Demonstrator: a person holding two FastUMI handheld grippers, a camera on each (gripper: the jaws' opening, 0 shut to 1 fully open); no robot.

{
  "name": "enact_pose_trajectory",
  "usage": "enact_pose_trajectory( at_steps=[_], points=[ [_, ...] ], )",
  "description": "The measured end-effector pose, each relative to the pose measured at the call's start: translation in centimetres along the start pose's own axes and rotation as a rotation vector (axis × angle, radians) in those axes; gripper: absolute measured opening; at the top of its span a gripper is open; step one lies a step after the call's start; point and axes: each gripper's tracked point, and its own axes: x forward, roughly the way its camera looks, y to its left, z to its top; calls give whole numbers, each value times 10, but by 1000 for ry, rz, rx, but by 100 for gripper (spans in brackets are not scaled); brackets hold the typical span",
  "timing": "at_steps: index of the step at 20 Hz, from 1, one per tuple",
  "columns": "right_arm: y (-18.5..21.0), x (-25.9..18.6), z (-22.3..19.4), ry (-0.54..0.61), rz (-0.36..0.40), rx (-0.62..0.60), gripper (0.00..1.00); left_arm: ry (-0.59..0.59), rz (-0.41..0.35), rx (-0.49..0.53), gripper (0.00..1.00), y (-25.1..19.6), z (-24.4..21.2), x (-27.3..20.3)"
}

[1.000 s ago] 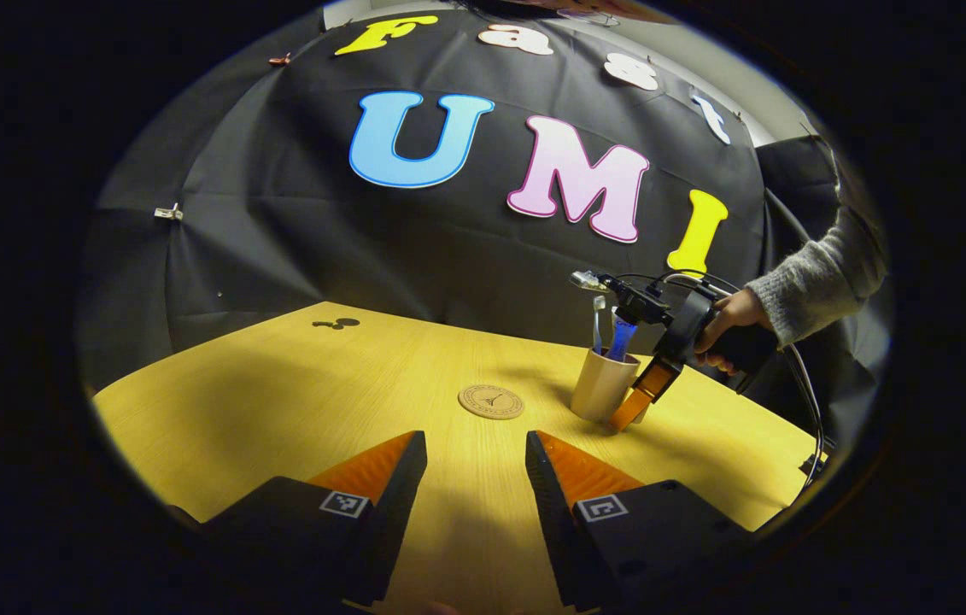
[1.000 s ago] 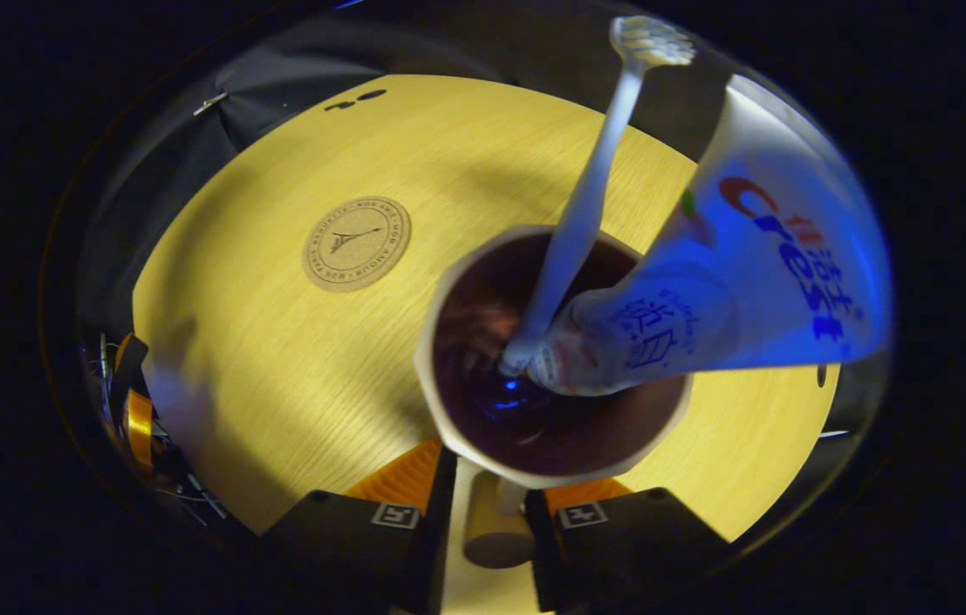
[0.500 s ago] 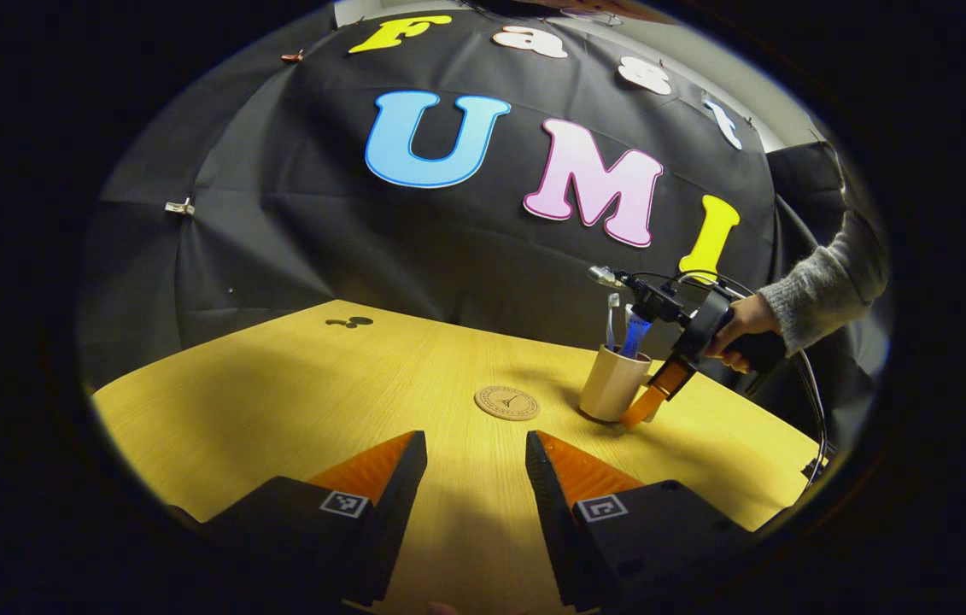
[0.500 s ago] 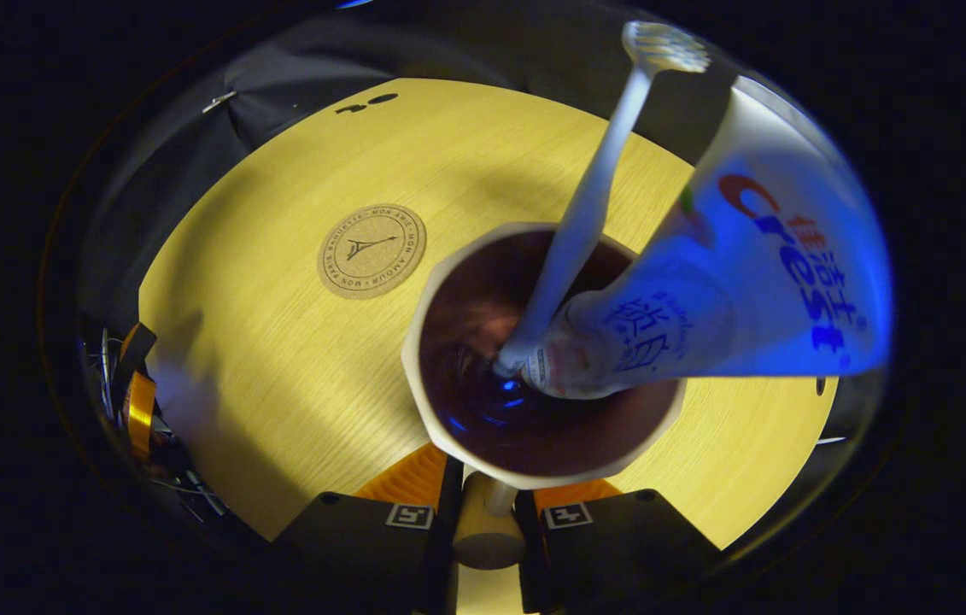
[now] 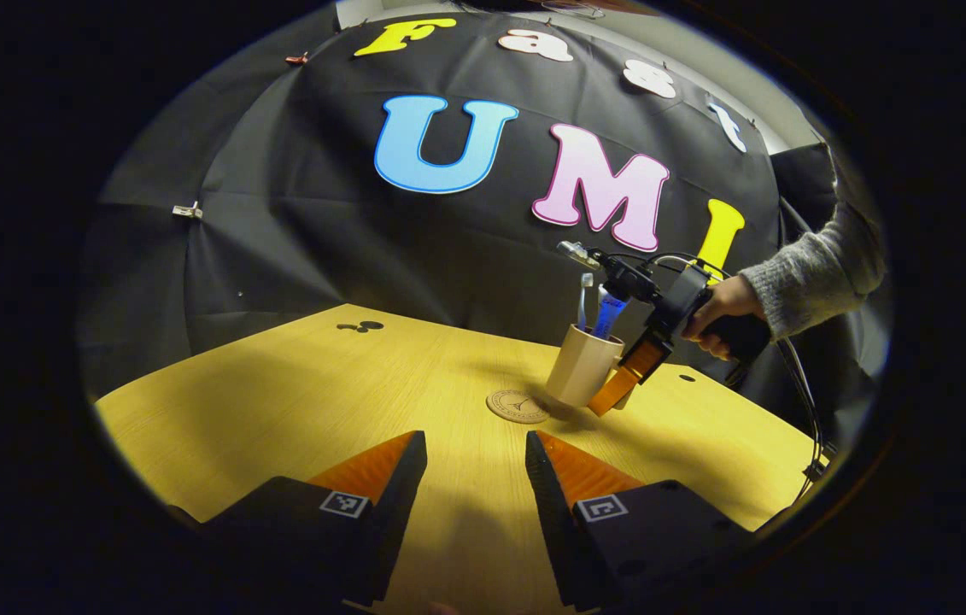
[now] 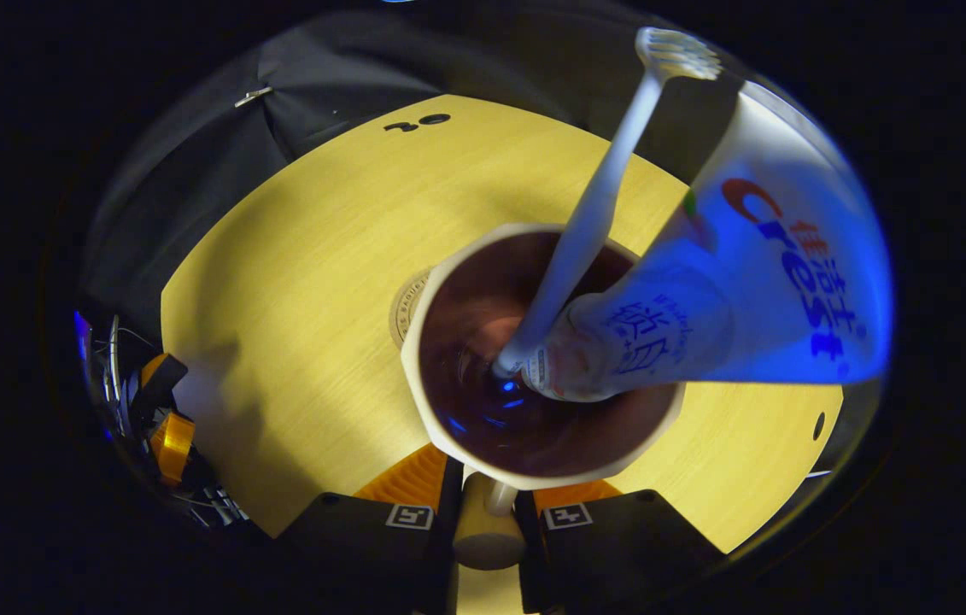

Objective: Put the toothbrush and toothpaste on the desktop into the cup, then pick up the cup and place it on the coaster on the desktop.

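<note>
The cup (image 6: 534, 354), holding the toothbrush (image 6: 594, 205) and toothpaste (image 6: 739, 282), is gripped by its handle in the right gripper (image 6: 483, 521), tilted just above the coaster (image 5: 518, 406). The left gripper (image 5: 474, 478) is held parted, empty.

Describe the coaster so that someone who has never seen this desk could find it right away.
On the yellow wooden desktop, look beside the beige cup held by its handle in the right gripper. The round, flat cork coaster lies just left of it, the only disc with a printed ring and tower emblem.
</note>
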Motion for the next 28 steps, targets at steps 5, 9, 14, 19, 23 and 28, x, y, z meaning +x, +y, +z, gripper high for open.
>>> enact_pose_trajectory(
  at_steps=[5, 9, 14, 19, 23, 28],
  points=[
    [22, 16, 21, 10, 4, -72, 32, -10, 18, -22, 74, 9, 3, -7],
    [32, 27, 28, 28, 12, -98, 31, -16, 38, -44, 74, 18, 2, -10],
    [33, 34, 27, 53, 10, -100, 32, -18, 58, -59, 74, 24, 0, -16],
    [34, 39, 28, 68, 10, -106, 31, -23, 61, -65, 74, 26, -1, -17],
    [36, 41, 28, 76, 7, -111, 32, -24, 65, -67, 74, 27, 0, -18],
    [36, 44, 29, 81, 2, -112, 32, -23, 74, -75, 74, 29, -1, -20]
  ],
)
